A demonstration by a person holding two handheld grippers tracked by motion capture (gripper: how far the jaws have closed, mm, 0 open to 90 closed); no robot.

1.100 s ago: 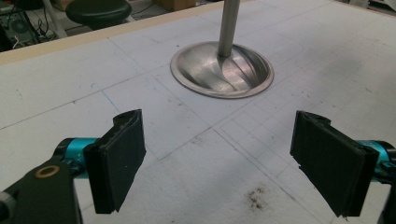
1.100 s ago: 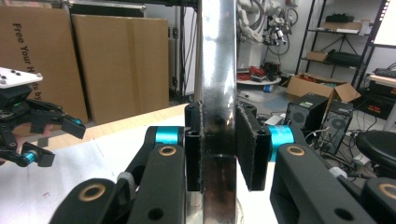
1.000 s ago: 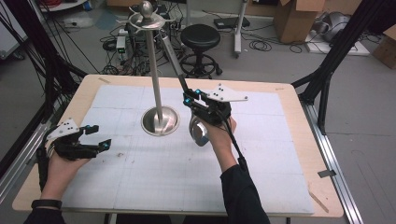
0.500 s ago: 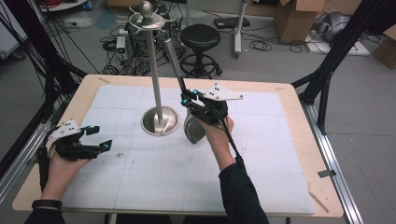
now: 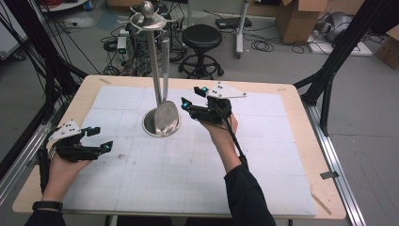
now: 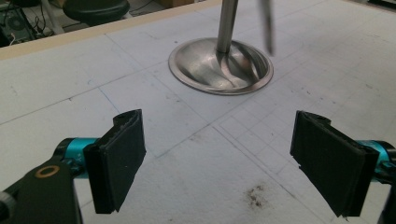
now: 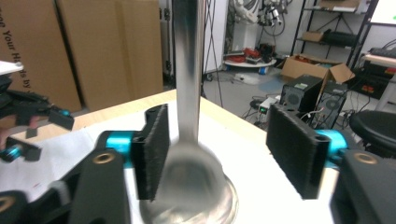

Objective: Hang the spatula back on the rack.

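Released since the earlier frame, a polished steel ladle (image 5: 165,115) now hangs from the stand's (image 5: 149,70) top ring, its bowl low over the round base at tabletop (image 5: 282,155) centre. Right gripper (image 5: 194,97) is held just right of it, fingers parted, empty. Left gripper (image 5: 101,138), near left, is likewise spread.

Stand (image 5: 160,123) on table (image 5: 291,141) centre; ladle (image 5: 165,115) hanging beside pole; stool (image 5: 202,37) behind table.
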